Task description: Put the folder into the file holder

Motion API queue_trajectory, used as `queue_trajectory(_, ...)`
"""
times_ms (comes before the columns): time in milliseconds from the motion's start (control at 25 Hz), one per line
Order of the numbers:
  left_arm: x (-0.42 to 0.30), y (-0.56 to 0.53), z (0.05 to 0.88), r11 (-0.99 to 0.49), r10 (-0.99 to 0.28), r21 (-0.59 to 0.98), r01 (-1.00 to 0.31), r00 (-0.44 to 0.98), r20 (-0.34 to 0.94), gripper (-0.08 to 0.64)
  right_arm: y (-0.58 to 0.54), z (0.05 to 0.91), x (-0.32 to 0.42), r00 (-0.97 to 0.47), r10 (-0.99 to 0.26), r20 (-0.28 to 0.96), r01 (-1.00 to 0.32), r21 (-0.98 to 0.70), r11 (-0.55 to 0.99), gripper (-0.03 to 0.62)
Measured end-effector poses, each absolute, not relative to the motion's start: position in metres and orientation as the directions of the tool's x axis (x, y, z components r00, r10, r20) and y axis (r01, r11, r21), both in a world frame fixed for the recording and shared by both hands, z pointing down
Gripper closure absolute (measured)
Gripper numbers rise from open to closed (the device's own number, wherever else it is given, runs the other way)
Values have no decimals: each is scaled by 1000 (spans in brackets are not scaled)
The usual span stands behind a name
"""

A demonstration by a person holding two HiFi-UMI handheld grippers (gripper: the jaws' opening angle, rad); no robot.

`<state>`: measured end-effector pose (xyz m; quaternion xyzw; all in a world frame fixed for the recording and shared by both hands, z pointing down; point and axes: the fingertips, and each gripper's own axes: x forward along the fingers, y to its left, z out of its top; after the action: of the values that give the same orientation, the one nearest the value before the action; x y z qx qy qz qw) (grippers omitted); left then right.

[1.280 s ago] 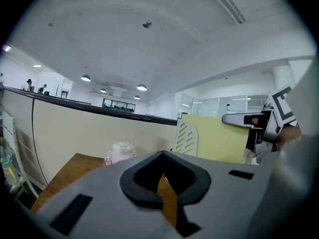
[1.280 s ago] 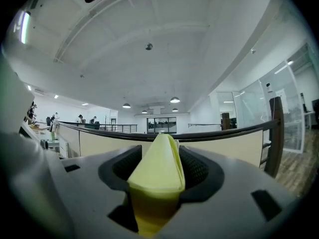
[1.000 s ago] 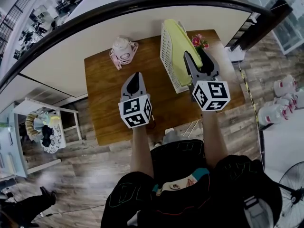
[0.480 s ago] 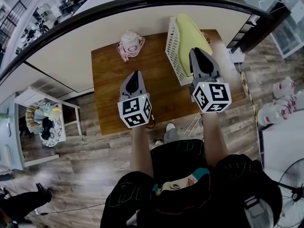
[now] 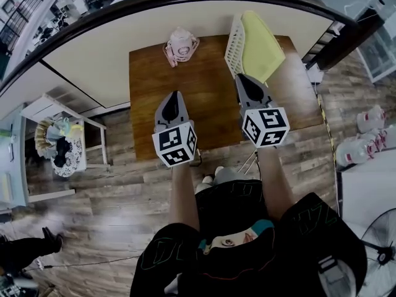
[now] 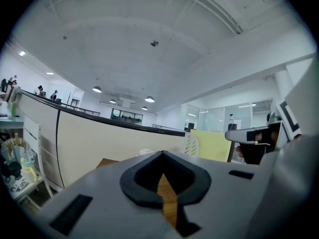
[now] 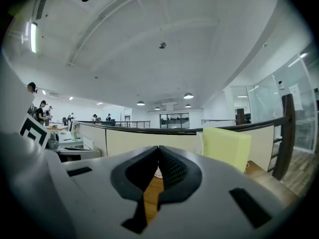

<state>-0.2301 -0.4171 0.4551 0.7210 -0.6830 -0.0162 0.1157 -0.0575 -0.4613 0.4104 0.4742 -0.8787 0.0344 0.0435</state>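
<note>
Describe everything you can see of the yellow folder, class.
The folder is plain, pale yellow-green, thin and flat, perhaps plastic. It stands on edge in the white slatted file holder at the far right of the wooden table, rising above the holder's wall. Only the holder seems to touch it.

Open-plan office, large and brightly lit. Indicated by cream partitions [image 5: 86, 60] with dark top rails, recessed ceiling lights [image 6: 97, 89], glass-walled rooms [image 7: 259, 103] at the far side, and people [image 7: 42, 111] at distant workstations. Wood-plank floor [image 5: 93, 221] and wooden surface [image 5: 161, 104] set against the partition noted.
</note>
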Motion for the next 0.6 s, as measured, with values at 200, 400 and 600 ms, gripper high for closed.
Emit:
queue_trajectory(200,-219,-417,445,-61,-990,177,-982,82,119,560,-457,409,-60,-566,-816,114,-822,-4,570,586)
queue_trajectory(400,-212,-418,449,-67,-988,186,-980,91,123,560,-458,410,-49,-530,-838,127,-841,46,539,589)
queue_trajectory(600,-209,-418,448,-77,-988,187,-979,100,118,560,-456,408,-47,-533,-837,126,-839,51,542,589)
